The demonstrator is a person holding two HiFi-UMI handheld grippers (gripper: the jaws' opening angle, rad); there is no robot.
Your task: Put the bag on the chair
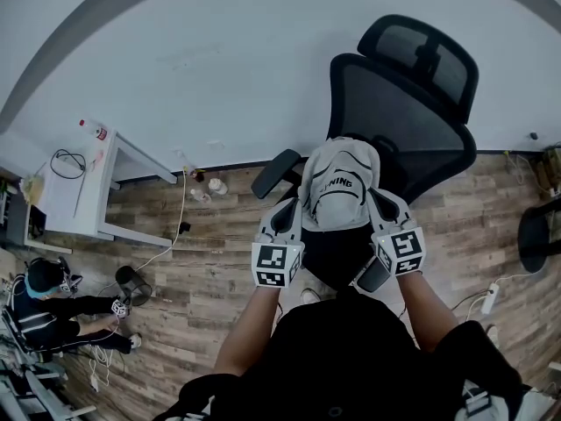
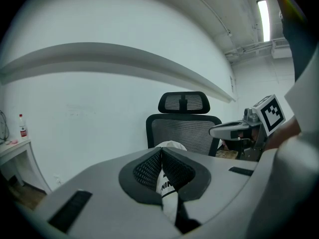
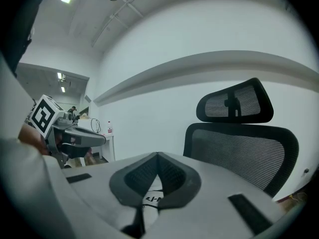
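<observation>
A grey-and-white bag (image 1: 340,182) with black print hangs between my two grippers, just above the seat of a black mesh office chair (image 1: 412,103). My left gripper (image 1: 294,204) is shut on the bag's left edge, and its own view shows white fabric (image 2: 168,188) pinched between the closed jaws. On the other side my right gripper (image 1: 379,198) is shut on the bag's right edge, with printed fabric (image 3: 153,198) caught in its jaws. The chair's backrest and headrest (image 2: 182,131) stand right behind the bag. The seat itself is mostly hidden by the bag and my grippers.
A white desk (image 1: 88,191) with a bottle (image 1: 95,130) stands at the left wall. A person (image 1: 53,310) sits on the wooden floor at lower left beside a small black bin (image 1: 133,283). A power strip (image 1: 489,298) and another black chair (image 1: 536,235) are at right.
</observation>
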